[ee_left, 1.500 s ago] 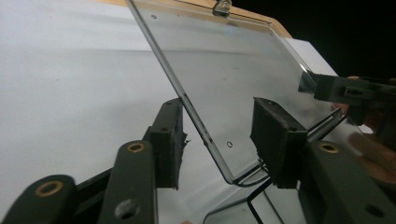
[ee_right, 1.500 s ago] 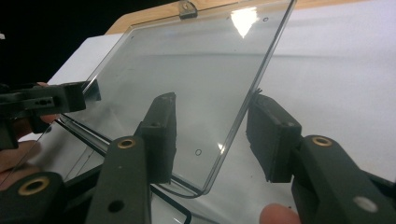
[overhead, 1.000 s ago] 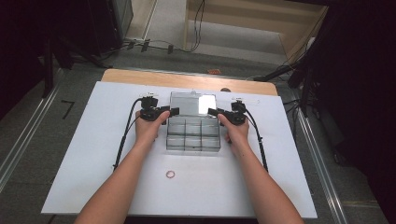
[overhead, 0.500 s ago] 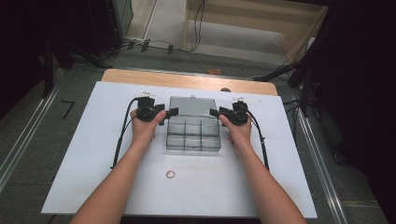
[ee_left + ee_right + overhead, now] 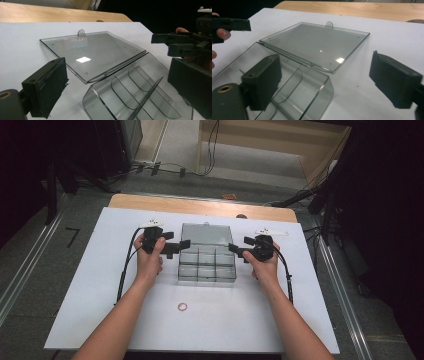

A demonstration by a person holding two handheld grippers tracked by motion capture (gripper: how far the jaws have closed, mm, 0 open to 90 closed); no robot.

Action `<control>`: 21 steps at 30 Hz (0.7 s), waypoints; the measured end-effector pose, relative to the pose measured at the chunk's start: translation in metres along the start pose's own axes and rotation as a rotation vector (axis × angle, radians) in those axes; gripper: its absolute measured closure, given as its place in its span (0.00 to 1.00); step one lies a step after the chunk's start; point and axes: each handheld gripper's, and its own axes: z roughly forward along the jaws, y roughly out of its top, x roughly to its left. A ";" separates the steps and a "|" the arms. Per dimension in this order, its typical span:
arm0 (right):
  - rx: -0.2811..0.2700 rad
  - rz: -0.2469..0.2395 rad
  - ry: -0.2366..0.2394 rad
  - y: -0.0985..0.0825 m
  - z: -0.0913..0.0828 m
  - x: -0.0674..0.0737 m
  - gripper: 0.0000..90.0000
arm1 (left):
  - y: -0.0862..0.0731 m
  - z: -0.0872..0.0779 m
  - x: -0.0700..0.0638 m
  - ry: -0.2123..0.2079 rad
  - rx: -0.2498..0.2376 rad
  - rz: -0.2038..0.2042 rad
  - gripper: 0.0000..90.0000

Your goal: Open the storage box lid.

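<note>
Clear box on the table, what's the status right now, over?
Left gripper and right gripper open, jaws just widened, nothing between them. Clear box open, lid laid flat behind it. Small ring lies nearer, clear of both.

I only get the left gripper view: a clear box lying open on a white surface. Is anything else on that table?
Observer: Yes. In the high view a small reddish ring lies on the white board, nearer the person than the clear box.
Operator: And is the other gripper gripping the box?
Observer: No. In the right gripper view the right gripper has jaws that have just been opening; the box's corner shows between them, unpressed.
</note>
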 end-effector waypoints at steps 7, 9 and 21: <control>-0.027 -0.083 0.009 -0.006 -0.023 0.011 0.01 | -0.002 -0.011 -0.009 -0.023 -0.003 0.026 0.00; -0.028 -0.090 0.003 -0.008 -0.029 0.013 0.01 | -0.003 -0.014 -0.012 -0.017 0.000 0.040 0.00; -0.028 -0.106 0.015 -0.032 -0.054 0.023 0.00 | -0.010 -0.033 -0.041 -0.049 -0.020 0.096 0.00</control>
